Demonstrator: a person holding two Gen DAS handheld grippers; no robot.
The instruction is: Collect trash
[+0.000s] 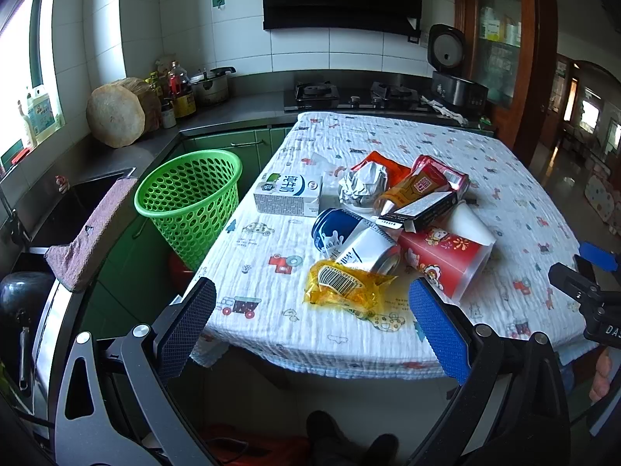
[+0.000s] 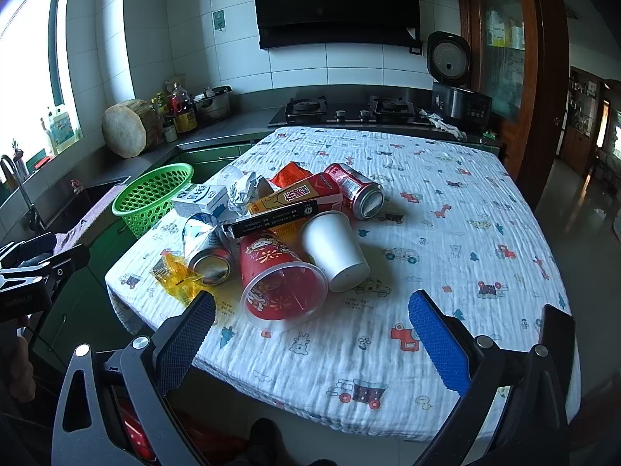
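A heap of trash lies on the cloth-covered table [image 1: 388, 345]: a yellow wrapper [image 1: 343, 285], a blue and white can [image 1: 355, 242], a red plastic cup [image 1: 446, 258], a milk carton [image 1: 289, 192], crumpled foil [image 1: 363, 184] and a black box [image 1: 421, 207]. In the right wrist view the red cup [image 2: 281, 273], a white paper cup [image 2: 335, 250] and a red can [image 2: 355, 190] lie on their sides. My left gripper [image 1: 312, 320] is open at the table's near edge, just short of the wrapper. My right gripper [image 2: 312, 322] is open, empty, before the red cup.
A green perforated basket [image 1: 190, 202] stands left of the table, beside the counter and sink [image 1: 77, 202]. A stove [image 1: 353, 95] and rice cooker [image 1: 454, 77] stand behind the table. The far half of the tablecloth [image 2: 446, 178] is bare. A doorway [image 1: 574, 116] opens at right.
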